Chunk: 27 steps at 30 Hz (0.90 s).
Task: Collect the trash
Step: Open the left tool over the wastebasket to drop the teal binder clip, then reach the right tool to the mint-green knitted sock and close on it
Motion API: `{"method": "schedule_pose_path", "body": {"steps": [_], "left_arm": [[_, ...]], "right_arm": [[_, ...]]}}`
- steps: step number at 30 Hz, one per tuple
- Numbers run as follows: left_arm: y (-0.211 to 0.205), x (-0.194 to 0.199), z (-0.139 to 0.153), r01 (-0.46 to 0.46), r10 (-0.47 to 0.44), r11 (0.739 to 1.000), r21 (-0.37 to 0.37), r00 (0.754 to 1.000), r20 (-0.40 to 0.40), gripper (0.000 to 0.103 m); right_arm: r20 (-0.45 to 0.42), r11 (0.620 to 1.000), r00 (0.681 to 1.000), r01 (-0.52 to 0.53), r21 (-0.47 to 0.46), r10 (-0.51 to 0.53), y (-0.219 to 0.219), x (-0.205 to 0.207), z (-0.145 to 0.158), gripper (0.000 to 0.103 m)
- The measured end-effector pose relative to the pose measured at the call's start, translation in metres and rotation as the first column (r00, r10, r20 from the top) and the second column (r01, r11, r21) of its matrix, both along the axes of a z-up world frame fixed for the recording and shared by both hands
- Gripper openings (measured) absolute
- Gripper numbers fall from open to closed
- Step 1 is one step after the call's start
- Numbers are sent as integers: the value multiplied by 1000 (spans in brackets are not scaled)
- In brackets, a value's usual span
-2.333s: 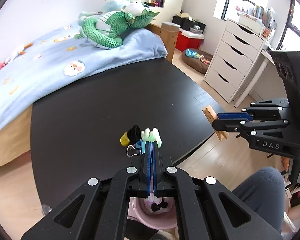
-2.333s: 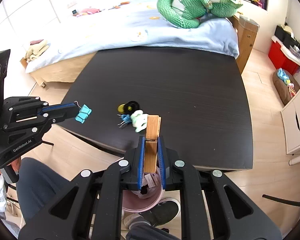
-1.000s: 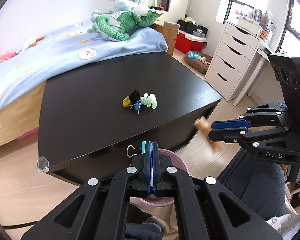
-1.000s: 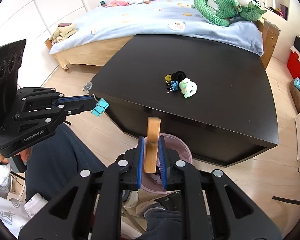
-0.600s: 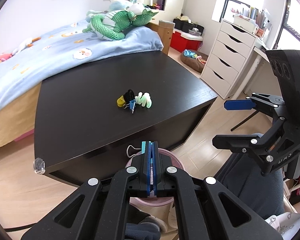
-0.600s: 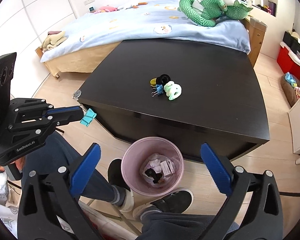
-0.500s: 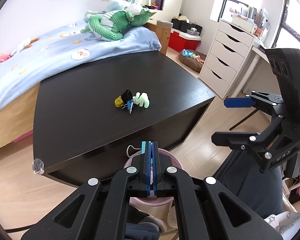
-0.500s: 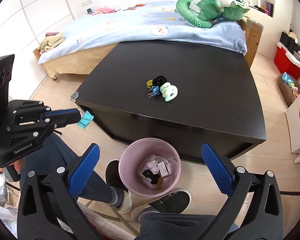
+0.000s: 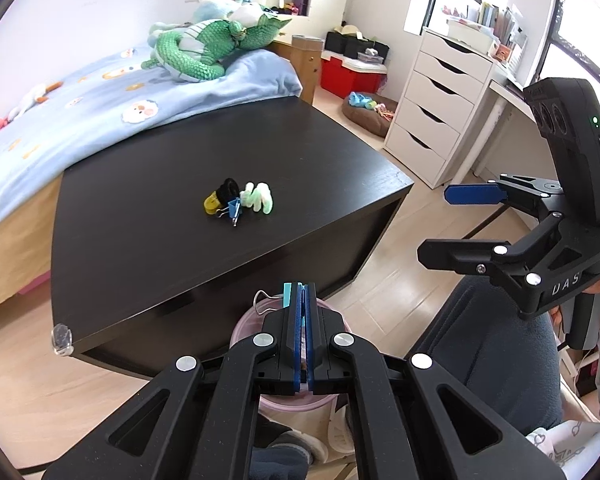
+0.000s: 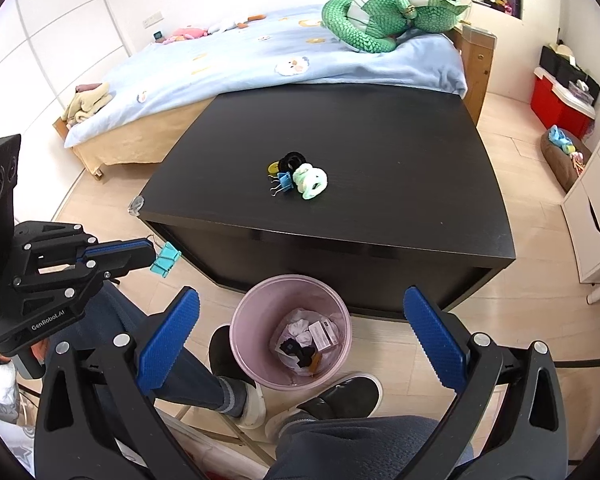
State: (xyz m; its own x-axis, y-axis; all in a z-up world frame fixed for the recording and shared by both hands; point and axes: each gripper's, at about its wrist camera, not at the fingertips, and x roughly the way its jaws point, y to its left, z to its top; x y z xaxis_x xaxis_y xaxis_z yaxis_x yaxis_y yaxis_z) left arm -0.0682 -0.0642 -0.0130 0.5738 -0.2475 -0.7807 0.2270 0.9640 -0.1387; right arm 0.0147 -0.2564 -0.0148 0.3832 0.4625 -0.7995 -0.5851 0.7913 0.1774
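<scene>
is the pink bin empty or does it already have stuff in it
Not empty. The right wrist view looks down into the pink bin: white crumpled paper, a small white box and dark scraps lie at the bottom.

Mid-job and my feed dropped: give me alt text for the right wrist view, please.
The right tongs hang wide open and empty above a pink trash bin on the floor, against a black table. To the left, the left tongs grip a teal binder clip; small items sit clustered on the table.
</scene>
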Motion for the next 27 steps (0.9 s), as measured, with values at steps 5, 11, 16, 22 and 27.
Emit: {"method": "schedule_pose_path", "body": {"steps": [5, 11, 16, 22, 27], "left_arm": [[-4, 3, -1, 11, -11, 1000, 5, 1000, -3, 1], [-11, 5, 0, 28, -28, 1000, 6, 1000, -4, 1], [-13, 9, -3, 31, -31, 1000, 1, 999, -15, 9], [-6, 12, -5, -22, 22, 1000, 4, 1000, 5, 78], [5, 9, -2, -87, 85, 996, 30, 995, 49, 95]], "right_arm": [[-6, 1000, 1000, 12, 10, -12, -8, 1, -1, 100], [-12, 1000, 1000, 15, 22, -14, -12, 3, -1, 100], [-14, 1000, 1000, 19, 25, -19, -14, 4, -1, 100], [-12, 999, 1000, 20, 25, -20, -14, 5, -1, 100], [-15, 1000, 1000, 16, 24, -16, -13, 5, -1, 100]]}}
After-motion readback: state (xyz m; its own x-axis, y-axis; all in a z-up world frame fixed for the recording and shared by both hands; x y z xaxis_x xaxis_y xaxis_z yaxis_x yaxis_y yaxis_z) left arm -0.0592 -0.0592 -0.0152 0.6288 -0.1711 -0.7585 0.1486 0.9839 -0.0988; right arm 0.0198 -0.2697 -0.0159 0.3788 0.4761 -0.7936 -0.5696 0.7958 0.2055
